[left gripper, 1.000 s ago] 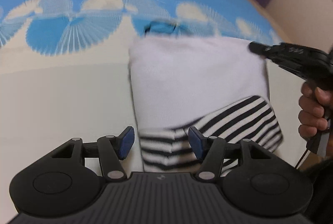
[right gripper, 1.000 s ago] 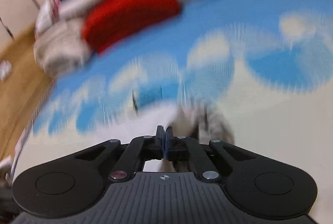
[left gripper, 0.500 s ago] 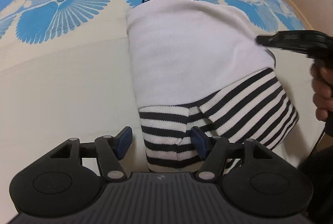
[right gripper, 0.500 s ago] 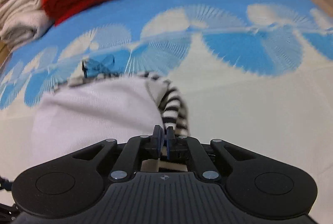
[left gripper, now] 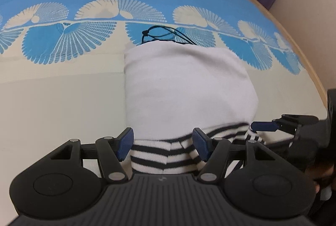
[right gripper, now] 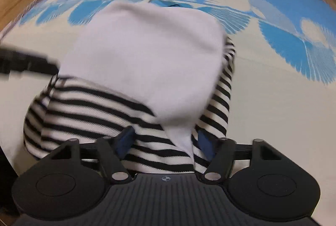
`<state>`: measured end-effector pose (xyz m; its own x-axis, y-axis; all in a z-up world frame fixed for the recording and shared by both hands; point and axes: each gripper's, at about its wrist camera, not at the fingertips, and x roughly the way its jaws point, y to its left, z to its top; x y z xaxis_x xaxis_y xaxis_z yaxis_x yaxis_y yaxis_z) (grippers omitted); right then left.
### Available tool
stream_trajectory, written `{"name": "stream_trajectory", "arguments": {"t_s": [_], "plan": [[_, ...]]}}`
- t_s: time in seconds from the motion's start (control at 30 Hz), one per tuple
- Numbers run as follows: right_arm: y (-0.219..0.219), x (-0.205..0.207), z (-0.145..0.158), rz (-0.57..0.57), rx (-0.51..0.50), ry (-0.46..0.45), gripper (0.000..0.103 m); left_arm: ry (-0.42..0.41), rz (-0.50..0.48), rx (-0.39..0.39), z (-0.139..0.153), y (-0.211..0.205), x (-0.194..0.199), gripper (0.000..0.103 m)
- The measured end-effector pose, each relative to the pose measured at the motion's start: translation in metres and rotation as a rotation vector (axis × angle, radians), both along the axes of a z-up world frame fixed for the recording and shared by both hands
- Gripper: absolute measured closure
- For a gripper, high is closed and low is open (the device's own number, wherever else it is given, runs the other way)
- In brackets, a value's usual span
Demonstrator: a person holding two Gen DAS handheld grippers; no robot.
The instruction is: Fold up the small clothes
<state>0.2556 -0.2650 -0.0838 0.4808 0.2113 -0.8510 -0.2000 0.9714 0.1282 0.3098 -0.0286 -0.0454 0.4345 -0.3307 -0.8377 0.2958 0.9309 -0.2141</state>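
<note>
Both grippers tilt steeply down over the near end of a folded striped garment (left gripper: 184, 89) lying on the blue-and-cream bedspread (left gripper: 52, 100). The left gripper (left gripper: 161, 143) hangs with its jaws spread, the striped hem between them, untouched. The right gripper (right gripper: 166, 140), at the garment's near right corner, has just been opening its jaws; they stand apart over the stripes, pinching nothing.

soft even indoor light, faint shadows; left view sharp, right view motion-blurred, both bowed at the edges by fisheye.
</note>
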Motion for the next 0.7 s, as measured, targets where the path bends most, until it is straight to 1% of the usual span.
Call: {"name": "stream_trajectory", "arguments": {"t_s": [0.03,0.07,0.1,0.13,0.2,0.23,0.27,0.37,0.43,0.47,0.53,0.57,0.6,0.63,0.7], "plan": [[-0.006,0.002,0.000,-0.031,0.037,0.020,0.035,0.006,-0.007,-0.004,-0.001,0.003,-0.002,0.035],[-0.007,0.002,-0.002,-0.043,0.046,0.031,0.035,0.019,-0.026,-0.010,-0.002,0.005,-0.004,0.035],[-0.006,0.000,-0.002,-0.041,0.038,0.028,0.035,0.036,-0.052,-0.007,-0.004,0.005,-0.005,0.035],[-0.003,-0.002,-0.001,-0.031,0.019,0.016,0.035,0.061,-0.080,0.017,-0.011,0.004,-0.006,0.035],[0.005,-0.006,0.002,-0.014,-0.019,-0.005,0.036,0.125,-0.122,0.137,-0.031,-0.004,-0.006,0.033],[0.005,-0.008,0.004,-0.012,-0.025,-0.010,0.037,0.129,-0.135,0.181,-0.038,-0.007,-0.007,0.030],[0.004,-0.009,0.004,-0.011,-0.023,-0.007,0.037,0.113,-0.140,0.195,-0.037,-0.010,-0.008,0.030],[0.004,-0.015,0.008,-0.033,-0.049,-0.012,0.036,0.070,-0.127,0.191,-0.029,-0.011,-0.013,0.031],[0.002,-0.020,0.010,-0.067,-0.070,0.003,0.036,0.010,-0.101,0.222,-0.020,-0.013,-0.020,0.029],[0.001,-0.024,0.010,-0.092,-0.097,0.020,0.035,-0.032,-0.084,0.233,-0.012,-0.014,-0.025,0.028],[-0.004,-0.035,0.003,-0.130,-0.157,0.075,0.034,-0.105,-0.051,0.217,0.004,-0.012,-0.037,0.016],[-0.007,-0.041,0.000,-0.144,-0.181,0.100,0.035,-0.132,-0.039,0.213,0.013,-0.011,-0.044,0.015],[-0.010,-0.047,0.000,-0.164,-0.205,0.102,0.036,-0.160,-0.029,0.217,0.023,-0.010,-0.052,0.013],[-0.013,-0.053,0.004,-0.178,-0.212,0.078,0.038,-0.190,-0.016,0.228,0.034,-0.009,-0.060,0.011],[-0.018,-0.069,0.021,-0.200,-0.193,-0.017,0.038,-0.255,0.021,0.234,0.054,-0.008,-0.080,0.009]]}}
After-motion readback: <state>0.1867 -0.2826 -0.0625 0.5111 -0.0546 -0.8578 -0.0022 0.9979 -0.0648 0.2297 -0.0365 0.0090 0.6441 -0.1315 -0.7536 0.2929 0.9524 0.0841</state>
